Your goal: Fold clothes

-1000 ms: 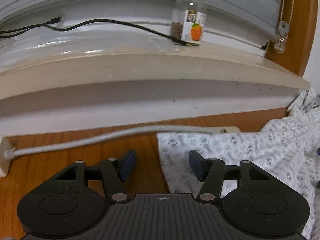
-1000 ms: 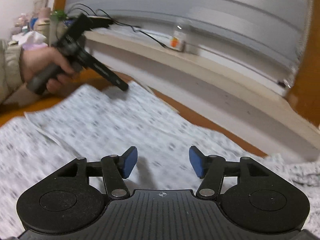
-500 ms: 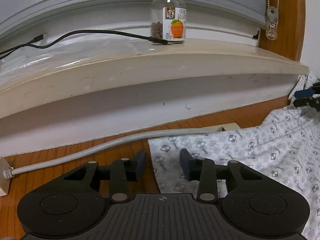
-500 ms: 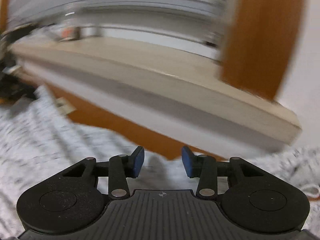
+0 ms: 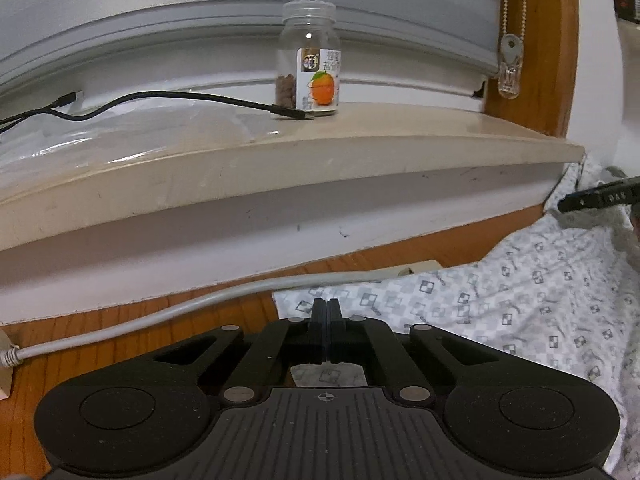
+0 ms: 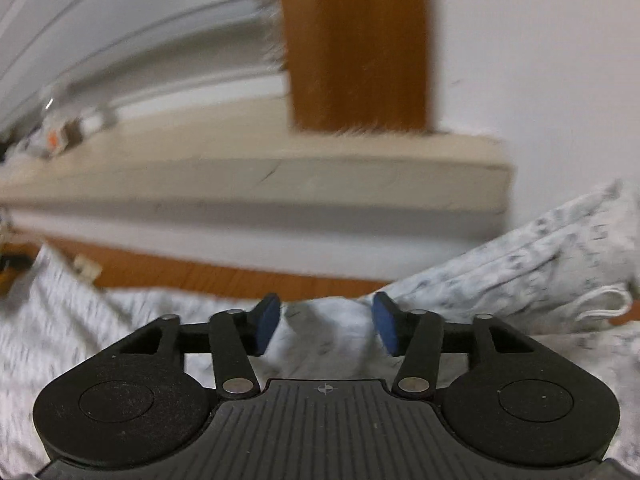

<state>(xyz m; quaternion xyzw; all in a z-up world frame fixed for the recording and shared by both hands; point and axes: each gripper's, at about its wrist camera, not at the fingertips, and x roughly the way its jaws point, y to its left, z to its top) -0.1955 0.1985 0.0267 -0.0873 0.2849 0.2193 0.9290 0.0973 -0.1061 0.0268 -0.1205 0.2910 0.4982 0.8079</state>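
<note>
Newly clamped left hand-held gripper (image 5: 326, 312) pinches garment (image 5: 500, 304) corner.

A: Where does the left wrist view look from?
B: Low over the wooden floor (image 5: 132, 332), close behind its own fingers, facing the windowsill (image 5: 280, 168) squarely and near.
A: And the right wrist view?
B: Low over the patterned cloth (image 6: 60, 320), facing the sill's right end (image 6: 460, 168), blurred.
A: What do both share?
B: Sill, cloth (image 5: 500, 300), and the small jar (image 5: 310, 60), left and blurred in the right view (image 6: 60, 136).

Soft indoor light — left view sharp, right view motion-blurred.
</note>
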